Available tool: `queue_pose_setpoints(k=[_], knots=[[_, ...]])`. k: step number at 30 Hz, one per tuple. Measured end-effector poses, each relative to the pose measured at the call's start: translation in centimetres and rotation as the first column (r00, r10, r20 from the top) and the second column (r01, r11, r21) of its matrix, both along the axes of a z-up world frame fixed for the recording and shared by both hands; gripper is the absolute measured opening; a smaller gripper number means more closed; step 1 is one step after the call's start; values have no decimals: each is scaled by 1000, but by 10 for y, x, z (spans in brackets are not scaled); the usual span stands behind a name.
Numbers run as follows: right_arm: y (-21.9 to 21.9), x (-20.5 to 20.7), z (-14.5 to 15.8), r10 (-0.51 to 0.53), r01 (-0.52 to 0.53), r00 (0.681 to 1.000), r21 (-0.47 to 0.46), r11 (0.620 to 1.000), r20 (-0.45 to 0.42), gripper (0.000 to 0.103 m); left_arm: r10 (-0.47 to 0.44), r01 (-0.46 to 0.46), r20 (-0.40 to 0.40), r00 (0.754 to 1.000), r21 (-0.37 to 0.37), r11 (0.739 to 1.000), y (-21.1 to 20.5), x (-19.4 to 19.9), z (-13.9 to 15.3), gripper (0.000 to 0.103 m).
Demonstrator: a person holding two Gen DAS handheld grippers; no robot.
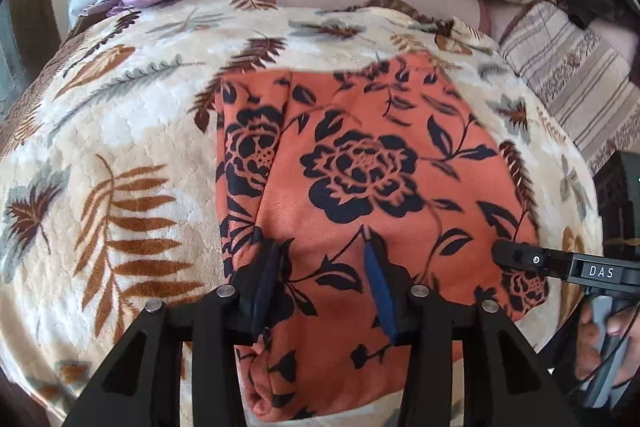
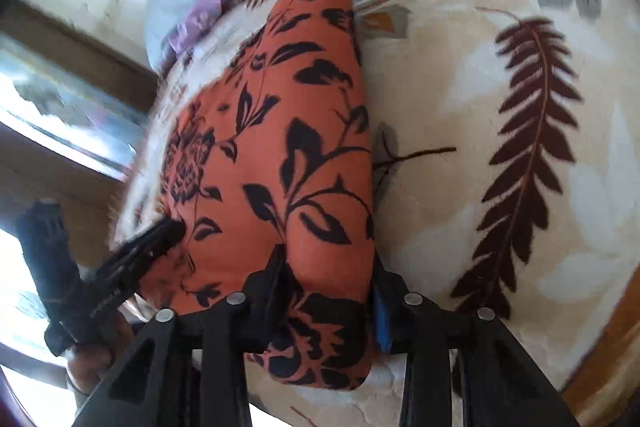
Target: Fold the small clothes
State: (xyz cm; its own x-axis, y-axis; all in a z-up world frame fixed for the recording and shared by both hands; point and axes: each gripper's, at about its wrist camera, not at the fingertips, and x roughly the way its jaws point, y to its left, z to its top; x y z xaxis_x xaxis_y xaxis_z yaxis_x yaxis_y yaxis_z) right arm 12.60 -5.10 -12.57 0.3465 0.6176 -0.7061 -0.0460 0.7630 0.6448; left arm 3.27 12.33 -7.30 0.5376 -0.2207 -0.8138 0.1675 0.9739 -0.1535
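An orange cloth with black flowers (image 1: 360, 163) lies folded on a cream blanket with brown leaves (image 1: 132, 131). The left gripper (image 1: 320, 267) sits over the near part of the cloth with its two fingers spread wide, holding nothing. The right gripper (image 2: 328, 287) is at the cloth's right edge, and its fingers sit on both sides of a thick fold; it looks like a pinch, but the cloth hides the tips, so I cannot tell.
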Motion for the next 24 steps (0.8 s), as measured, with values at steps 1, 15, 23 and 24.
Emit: queue_pose_setpoints(k=[1, 15, 23, 24], knots=[[-6, 1, 5, -3, 3, 1000, 43, 999, -6, 49, -10, 12, 37, 999, -49, 999, 2, -2, 6, 44], [4, 61, 39, 41, -43, 998, 53, 998, 40, 35, 9, -8, 52, 999, -10, 1000, 9, 18, -20, 51], [-12, 72, 27, -43, 42, 999, 79, 996, 16, 66, -5, 5, 61, 998, 7, 1000, 8, 15, -23, 51], [-16, 78, 33, -62, 59, 997, 88, 994, 36, 73, -3, 3, 61, 998, 6, 1000, 8, 15, -23, 51]])
